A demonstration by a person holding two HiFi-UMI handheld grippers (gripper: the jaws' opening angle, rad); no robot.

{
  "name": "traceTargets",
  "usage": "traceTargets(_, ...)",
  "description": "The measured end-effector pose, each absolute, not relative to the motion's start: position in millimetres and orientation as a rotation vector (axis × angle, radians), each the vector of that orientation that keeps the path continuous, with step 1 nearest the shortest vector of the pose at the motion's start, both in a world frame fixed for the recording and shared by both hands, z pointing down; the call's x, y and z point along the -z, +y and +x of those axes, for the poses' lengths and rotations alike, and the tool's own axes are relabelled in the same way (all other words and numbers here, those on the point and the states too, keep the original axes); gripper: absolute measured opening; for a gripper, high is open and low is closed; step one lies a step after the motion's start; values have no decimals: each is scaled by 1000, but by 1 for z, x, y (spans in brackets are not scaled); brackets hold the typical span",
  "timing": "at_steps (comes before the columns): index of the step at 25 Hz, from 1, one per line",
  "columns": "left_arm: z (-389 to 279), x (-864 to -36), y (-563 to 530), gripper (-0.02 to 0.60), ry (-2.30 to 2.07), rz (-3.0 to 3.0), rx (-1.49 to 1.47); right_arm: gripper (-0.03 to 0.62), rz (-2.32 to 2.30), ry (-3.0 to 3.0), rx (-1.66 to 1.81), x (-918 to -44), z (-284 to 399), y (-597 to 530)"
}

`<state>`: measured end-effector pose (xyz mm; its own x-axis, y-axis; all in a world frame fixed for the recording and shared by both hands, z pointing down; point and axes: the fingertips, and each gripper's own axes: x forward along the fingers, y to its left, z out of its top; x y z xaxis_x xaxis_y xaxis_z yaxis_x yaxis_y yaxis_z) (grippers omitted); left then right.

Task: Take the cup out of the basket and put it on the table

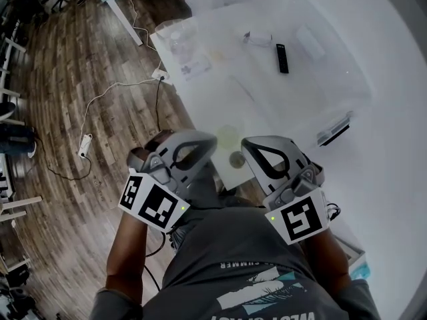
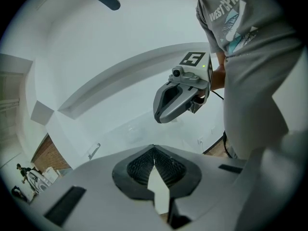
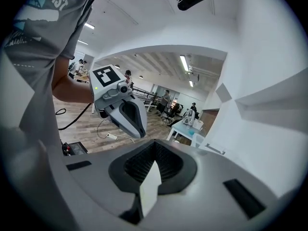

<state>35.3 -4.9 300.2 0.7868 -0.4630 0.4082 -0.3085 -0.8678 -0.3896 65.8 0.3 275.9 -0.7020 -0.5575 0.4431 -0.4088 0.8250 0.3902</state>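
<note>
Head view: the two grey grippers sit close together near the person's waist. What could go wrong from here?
The left gripper and right gripper tips are close and might bump when swung.
Both have fingers shut, so unless opened they could knock a thing on the white table instead of gripping it.
A white power strip and its cable lie on the wooden floor at the person's left; a step could catch them.

wear: grey T-shirt point(image 1: 227, 259), white-teal print | left gripper point(image 1: 208, 144): grey, black-white marker cube point(image 1: 153, 202) | right gripper point(image 1: 248, 147): alike

Pale yellow-green cup point(image 1: 227, 137), near front edge of glare-washed table point(image 1: 387, 172).
</note>
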Motion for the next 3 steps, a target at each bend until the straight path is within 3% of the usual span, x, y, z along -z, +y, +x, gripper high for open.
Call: traceTargets(3, 45, -296, -4, 11, 585, -2680, 722, 12, 722, -2450, 358, -270, 75, 0)
